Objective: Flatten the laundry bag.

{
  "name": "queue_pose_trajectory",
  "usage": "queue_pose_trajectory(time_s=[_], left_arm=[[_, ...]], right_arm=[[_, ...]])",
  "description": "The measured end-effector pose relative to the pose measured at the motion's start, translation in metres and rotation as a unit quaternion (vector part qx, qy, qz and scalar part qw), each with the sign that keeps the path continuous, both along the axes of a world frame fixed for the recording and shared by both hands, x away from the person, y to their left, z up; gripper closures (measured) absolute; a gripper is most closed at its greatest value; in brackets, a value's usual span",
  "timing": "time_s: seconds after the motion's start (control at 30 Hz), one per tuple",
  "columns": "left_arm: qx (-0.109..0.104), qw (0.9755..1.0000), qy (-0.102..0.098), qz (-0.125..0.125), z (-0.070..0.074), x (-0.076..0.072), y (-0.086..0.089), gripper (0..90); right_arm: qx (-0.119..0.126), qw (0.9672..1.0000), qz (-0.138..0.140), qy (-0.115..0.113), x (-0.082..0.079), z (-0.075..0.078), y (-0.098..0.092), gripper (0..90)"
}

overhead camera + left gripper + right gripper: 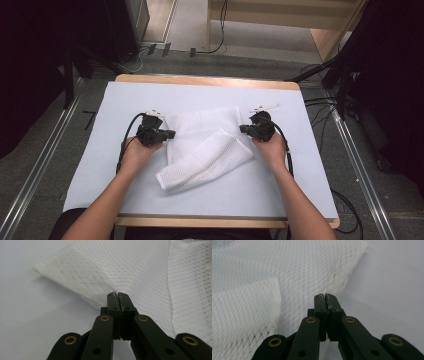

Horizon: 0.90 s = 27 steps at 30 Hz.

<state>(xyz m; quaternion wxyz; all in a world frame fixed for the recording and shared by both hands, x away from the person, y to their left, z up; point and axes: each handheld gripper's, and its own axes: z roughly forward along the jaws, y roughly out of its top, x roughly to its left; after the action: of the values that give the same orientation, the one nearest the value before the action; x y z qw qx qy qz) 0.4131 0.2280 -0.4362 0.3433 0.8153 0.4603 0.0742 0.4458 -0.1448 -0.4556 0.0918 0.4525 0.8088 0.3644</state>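
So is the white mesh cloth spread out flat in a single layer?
No, the white mesh cloth is folded over itself, its lower part doubled into a thick band.

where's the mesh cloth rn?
High view: the white mesh cloth lies mid-table on the white sheet, between the left gripper and right gripper, each at an edge.

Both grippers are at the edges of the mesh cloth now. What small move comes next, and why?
Probably lift both hands a little together. The left gripper and right gripper look shut on opposite edges of the cloth, which lies part folded on the table. A short lift should show whether both grips hold before folding on.
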Motion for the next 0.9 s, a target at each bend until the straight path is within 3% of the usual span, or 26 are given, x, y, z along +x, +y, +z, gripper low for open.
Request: queue_pose_trajectory(time_s=[0.1,0.23,0.4,0.53,0.63,0.73,0.9], left_arm=[[-0.016,0.9998,0.009,0.009,-0.002,0.014,0.008,90.0],[-0.025,0.9995,0.005,0.016,-0.003,0.025,0.012,90.0],[-0.030,0.9994,0.002,0.018,-0.003,0.039,0.015,90.0],[-0.027,0.9993,0.011,0.022,-0.009,0.045,0.015,89.7],[-0.024,0.9995,0.005,0.021,-0.011,0.045,0.013,87.8],[-0.031,0.9992,0.014,0.022,-0.011,0.045,0.015,78.3],[-0.035,0.9990,0.021,0.018,-0.007,0.041,0.018,56.6]], right_arm=[[0.001,1.0000,-0.002,-0.004,0.008,0.002,0.005,90.0],[0.003,1.0000,-0.004,-0.004,0.017,0.001,0.008,90.0],[0.004,0.9999,-0.012,-0.008,0.026,-0.001,0.010,90.0],[0.010,0.9998,-0.019,-0.005,0.028,-0.006,0.009,89.9],[-0.011,0.9999,-0.012,0.004,0.027,-0.011,0.012,88.3],[-0.009,0.9998,-0.014,0.007,0.026,-0.011,0.011,81.7],[0.020,0.9996,-0.017,0.002,0.021,0.000,0.003,73.6]])
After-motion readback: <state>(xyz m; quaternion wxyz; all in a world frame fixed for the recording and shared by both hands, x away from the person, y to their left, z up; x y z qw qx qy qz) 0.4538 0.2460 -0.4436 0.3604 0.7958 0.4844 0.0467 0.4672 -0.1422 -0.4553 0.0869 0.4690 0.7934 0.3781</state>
